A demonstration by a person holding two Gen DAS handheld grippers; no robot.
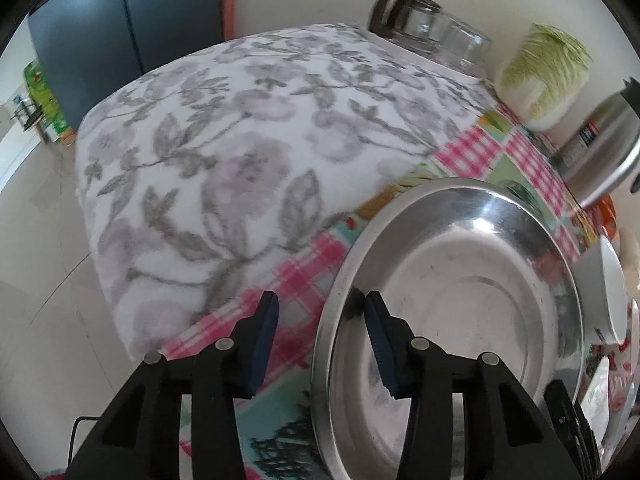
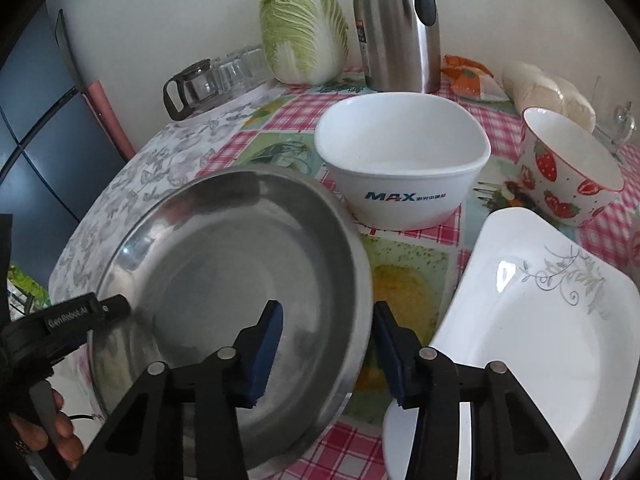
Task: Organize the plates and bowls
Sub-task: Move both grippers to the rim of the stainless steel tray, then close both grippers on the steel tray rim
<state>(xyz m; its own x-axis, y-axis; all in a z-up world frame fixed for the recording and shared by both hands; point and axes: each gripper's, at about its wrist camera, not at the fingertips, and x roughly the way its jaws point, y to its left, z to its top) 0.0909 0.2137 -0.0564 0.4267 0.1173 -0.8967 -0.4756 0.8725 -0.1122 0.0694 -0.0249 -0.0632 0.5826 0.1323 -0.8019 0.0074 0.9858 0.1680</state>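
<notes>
A wide steel plate (image 1: 460, 280) lies on the checked tablecloth. My left gripper (image 1: 320, 340) straddles its left rim, one blue pad outside and one inside, with a gap on each side. My right gripper (image 2: 328, 344) straddles the right rim of the steel plate (image 2: 240, 260) the same way, its pads apart from the metal. Both grippers are open. Behind stands a white bowl (image 2: 404, 168) marked MAX, and a strawberry bowl (image 2: 568, 168) is further right. A white square plate (image 2: 540, 320) lies at the right. A small white dish (image 2: 400, 440) is partly hidden under my right gripper.
A cabbage (image 2: 304, 32), a steel thermos (image 2: 396, 24) and a glass pot (image 2: 192, 84) with upturned glasses line the wall. A grey floral cloth (image 1: 224, 160) covers the table's left part. A bag of dough (image 2: 548, 92) sits far right. A hand (image 2: 56, 424) holds the left gripper's handle.
</notes>
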